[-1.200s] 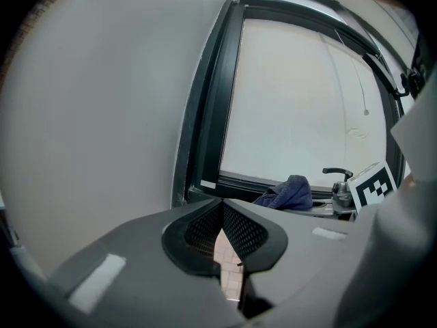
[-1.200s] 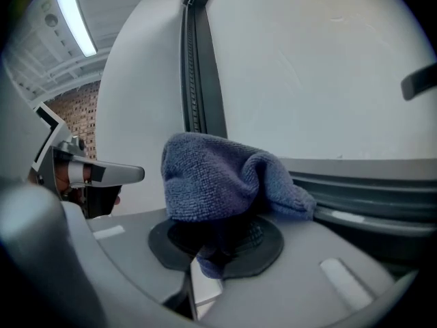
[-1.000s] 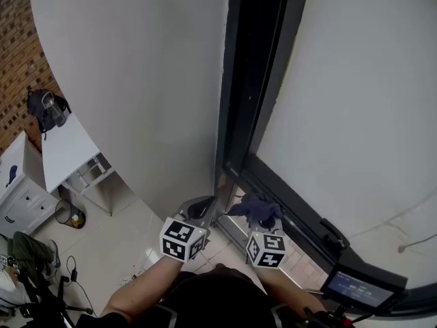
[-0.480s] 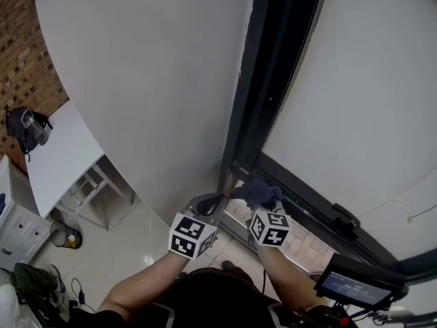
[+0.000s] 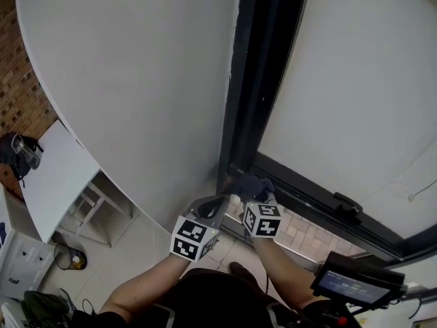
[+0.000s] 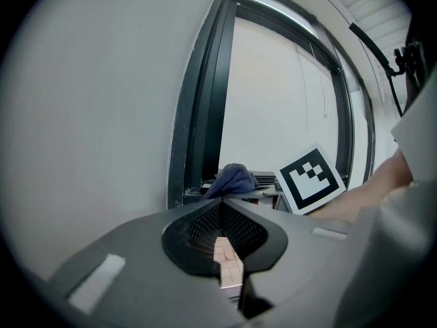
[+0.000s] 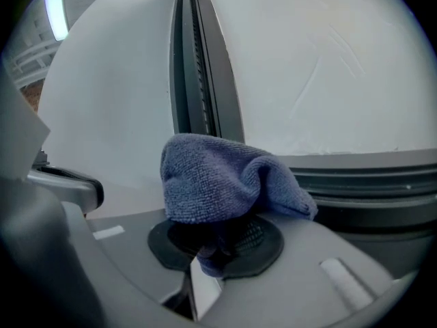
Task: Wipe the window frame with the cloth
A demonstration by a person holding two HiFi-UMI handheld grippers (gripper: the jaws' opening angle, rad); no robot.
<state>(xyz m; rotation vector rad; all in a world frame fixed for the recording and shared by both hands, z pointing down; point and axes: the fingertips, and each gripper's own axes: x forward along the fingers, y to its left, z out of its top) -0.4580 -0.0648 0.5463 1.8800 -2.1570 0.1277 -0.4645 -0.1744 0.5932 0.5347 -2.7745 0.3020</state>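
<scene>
The dark window frame (image 5: 256, 80) rises beside the white wall, with its bottom rail (image 5: 307, 193) running to the right. My right gripper (image 5: 247, 191) is shut on a blue cloth (image 5: 249, 183), which bunches over its jaws at the frame's lower corner. In the right gripper view the blue cloth (image 7: 218, 180) fills the middle, with the window frame (image 7: 201, 67) behind it. My left gripper (image 5: 213, 207) hangs just left of the right one, shut and empty. From the left gripper view the blue cloth (image 6: 232, 180) shows near the window frame (image 6: 205, 108).
A white wall (image 5: 136, 80) stands left of the frame and frosted glass (image 5: 362, 80) right of it. A handle (image 5: 347, 203) sits on the bottom rail. Far below are a white table (image 5: 54, 176), a tiled floor and a bin (image 5: 72, 258). A small screen (image 5: 355, 283) sits at my lower right.
Both grippers have risen towards the frame's lower corner, the right one carrying the cloth closer to the upright. The head view has shifted, so the room below slid left.
</scene>
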